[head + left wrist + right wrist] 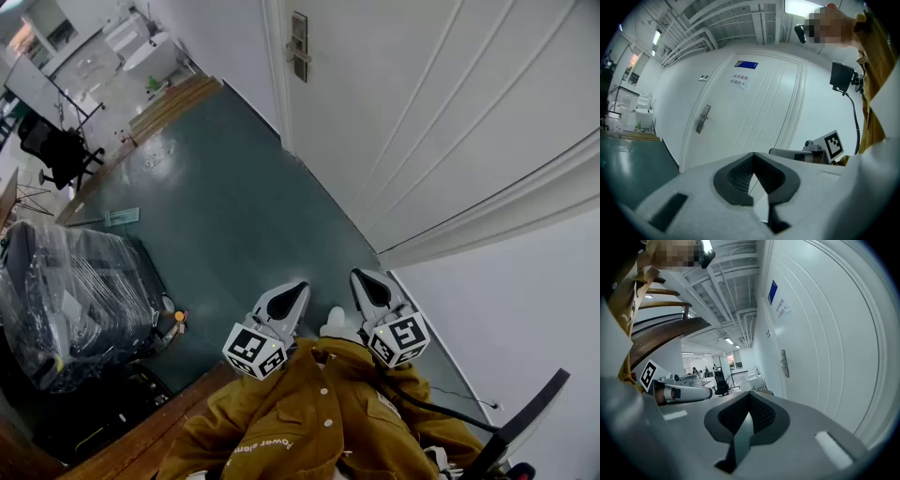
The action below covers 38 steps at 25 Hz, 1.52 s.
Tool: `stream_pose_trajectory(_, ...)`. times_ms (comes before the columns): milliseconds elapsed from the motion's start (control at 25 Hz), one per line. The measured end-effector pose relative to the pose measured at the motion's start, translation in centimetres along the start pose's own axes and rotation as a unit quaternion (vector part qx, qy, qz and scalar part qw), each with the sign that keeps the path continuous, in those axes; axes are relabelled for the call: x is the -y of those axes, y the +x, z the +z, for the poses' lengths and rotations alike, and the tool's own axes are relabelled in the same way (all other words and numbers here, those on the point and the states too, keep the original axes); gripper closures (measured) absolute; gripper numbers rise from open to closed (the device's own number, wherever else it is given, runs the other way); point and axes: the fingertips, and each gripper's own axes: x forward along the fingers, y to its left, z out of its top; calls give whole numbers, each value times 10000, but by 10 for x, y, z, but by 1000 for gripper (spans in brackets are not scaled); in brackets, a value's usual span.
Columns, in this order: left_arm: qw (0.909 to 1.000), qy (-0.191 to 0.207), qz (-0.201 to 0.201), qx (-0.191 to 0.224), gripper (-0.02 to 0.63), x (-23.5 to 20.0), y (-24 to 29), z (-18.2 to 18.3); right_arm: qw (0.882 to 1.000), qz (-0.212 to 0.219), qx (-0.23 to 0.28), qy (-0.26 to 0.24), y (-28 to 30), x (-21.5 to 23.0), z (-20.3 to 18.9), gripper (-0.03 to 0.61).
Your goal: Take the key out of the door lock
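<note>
While my left gripper (296, 291) and right gripper (364, 279) hang closed and empty, the lock (298, 47) sits well off. Arriving with jaws together, I'd just bump the key.

A black office chair (58, 150) stands far left; a plastic-wrapped bundle (66, 300), perhaps furniture, edges the green floor (234, 216).

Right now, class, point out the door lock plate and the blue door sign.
door lock plate (299, 30), head view, its upper half.
blue door sign (746, 65), left gripper view, its middle.
</note>
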Motion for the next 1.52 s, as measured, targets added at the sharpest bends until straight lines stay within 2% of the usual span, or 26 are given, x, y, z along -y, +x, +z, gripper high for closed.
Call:
stream_pose_trajectory(480, 10000, -76, 63, 10, 618, -5, 3, 0, 9998, 135, 22, -118, 4, -3, 9, 571)
stream_pose_trajectory(600, 9999, -99, 95, 1, 618, -2, 7, 0, 9994, 320, 137, 83, 3, -2, 16, 564)
stream_pose_trajectory(640, 9999, -116, 128, 1, 618, -1, 8, 0, 9987, 441, 181, 175, 1, -3, 19, 525)
stream_pose_trajectory(720, 9996, -156, 250, 12, 618, -1, 7, 2, 9973, 640, 245, 273, 0, -4, 24, 571)
stream_pose_trajectory(840, 9982, -129, 574, 88, 618, -9, 1, 7, 9971, 727, 223, -19, 11, 1, 27, 571)
stream_pose_trajectory(1000, 9948, -363, 953, 21, 618, -50, -12, -3, 9964, 852, -2, -45, 52, 0, 16, 571)
stream_pose_trajectory(1160, 9920, -650, 1058, 208, 618, -102, 6, 11, 9952, 938, -173, -213, 114, 9, 27, 571)
stream_pose_trajectory(1360, 9940, -660, 778, 388, 618, -191, 33, 69, 9970, 779, 1, 18, 219, 23, 70, 571)
stream_pose_trajectory(1520, 9978, -448, 395, 287, 618, -247, 48, 116, 9983, 515, 254, -129, 284, 23, 109, 571)
